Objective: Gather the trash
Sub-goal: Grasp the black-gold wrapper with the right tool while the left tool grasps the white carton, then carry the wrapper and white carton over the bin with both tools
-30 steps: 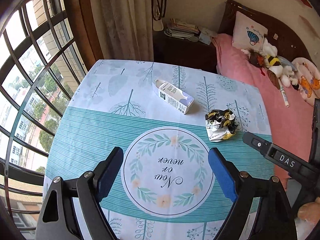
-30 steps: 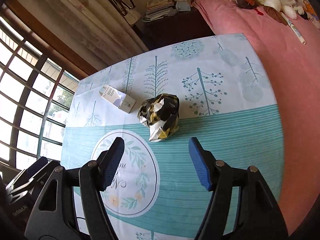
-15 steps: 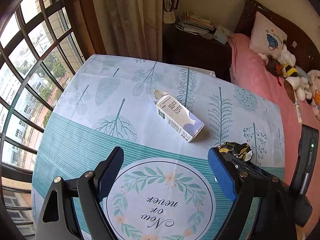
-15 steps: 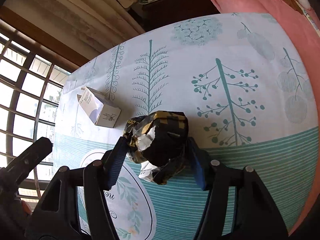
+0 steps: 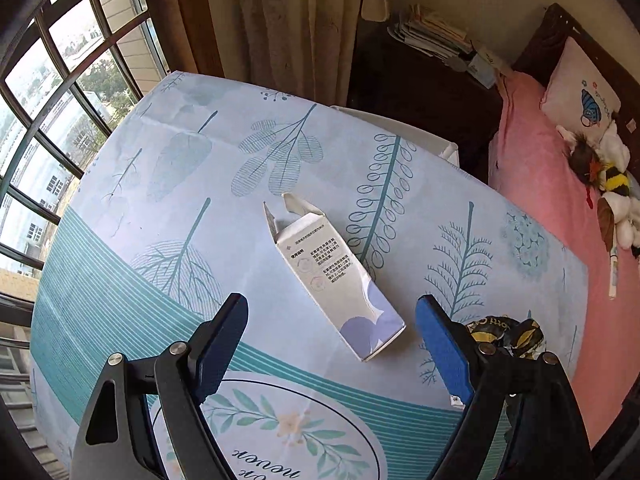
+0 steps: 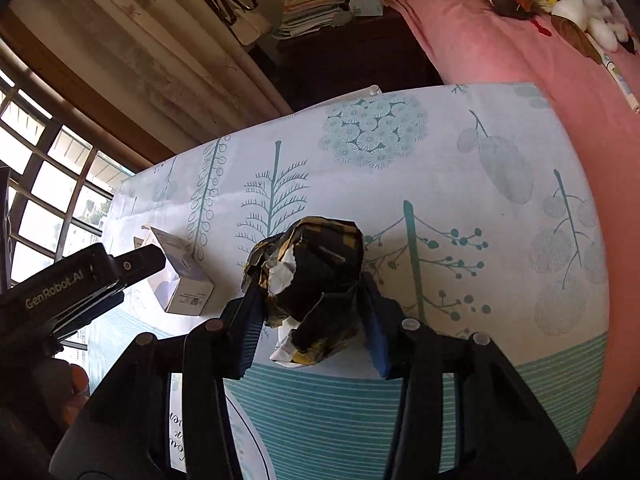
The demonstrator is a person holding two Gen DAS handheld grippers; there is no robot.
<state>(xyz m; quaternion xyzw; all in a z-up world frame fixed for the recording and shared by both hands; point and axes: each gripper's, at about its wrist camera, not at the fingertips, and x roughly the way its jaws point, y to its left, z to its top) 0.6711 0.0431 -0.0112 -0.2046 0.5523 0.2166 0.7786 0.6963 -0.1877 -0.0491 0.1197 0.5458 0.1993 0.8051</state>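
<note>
1. The right gripper (image 6: 312,312) pinches the crumpled black-and-gold foil wrapper (image 6: 312,276) at frame centre; the springy crumple could slip free.
2. The left gripper (image 5: 332,336) gapes wide and empty, straddling the white-and-lilac cardboard carton (image 5: 336,280) lying mid-frame; closing askew could skid it away.

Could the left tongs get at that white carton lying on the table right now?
Probably yes. The left tongs are open, and the carton lies flat on the tablecloth just ahead of them with nothing between. The right tongs, closed on the crumpled wrapper, sit off to the side.
</note>
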